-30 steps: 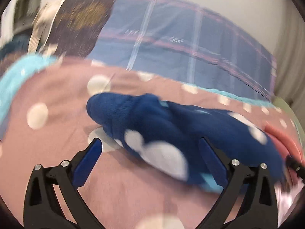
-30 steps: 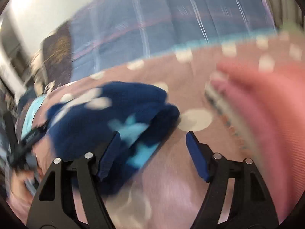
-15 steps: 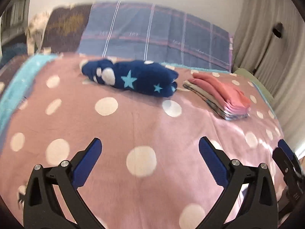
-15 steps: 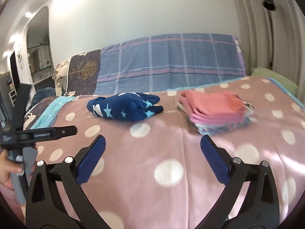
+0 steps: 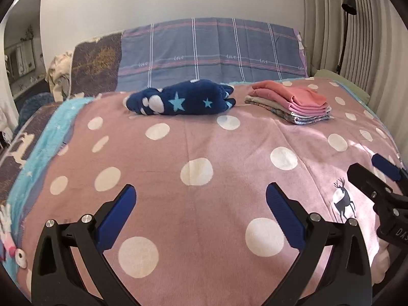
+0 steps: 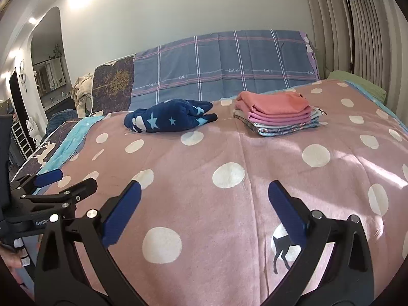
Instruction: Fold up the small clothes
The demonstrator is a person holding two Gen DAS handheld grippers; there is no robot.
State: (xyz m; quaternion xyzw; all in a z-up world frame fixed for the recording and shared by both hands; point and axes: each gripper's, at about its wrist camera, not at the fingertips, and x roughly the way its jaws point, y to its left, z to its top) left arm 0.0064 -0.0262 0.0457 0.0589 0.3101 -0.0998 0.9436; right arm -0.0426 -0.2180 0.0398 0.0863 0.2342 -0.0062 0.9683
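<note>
A folded navy garment with light-blue stars (image 5: 182, 101) lies at the far side of the pink polka-dot blanket (image 5: 199, 150); it also shows in the right wrist view (image 6: 168, 119). To its right sits a stack of folded clothes, pink on top (image 5: 290, 102) (image 6: 276, 112). My left gripper (image 5: 200, 196) is open and empty, well back over the near part of the blanket. My right gripper (image 6: 204, 193) is open and empty too, beside it to the right. Each gripper shows at the edge of the other's view (image 5: 377, 176) (image 6: 51, 181).
A blue plaid cover (image 5: 211, 51) and a dark patterned pillow (image 5: 95, 63) stand behind the clothes. Pleated curtains (image 5: 369, 30) and a black floor lamp (image 5: 345, 20) are at the right. A turquoise blanket edge (image 5: 51, 137) runs along the left.
Both grippers have let go of the navy garment and pulled far back from it. The garment now lies folded beside the stack.
</note>
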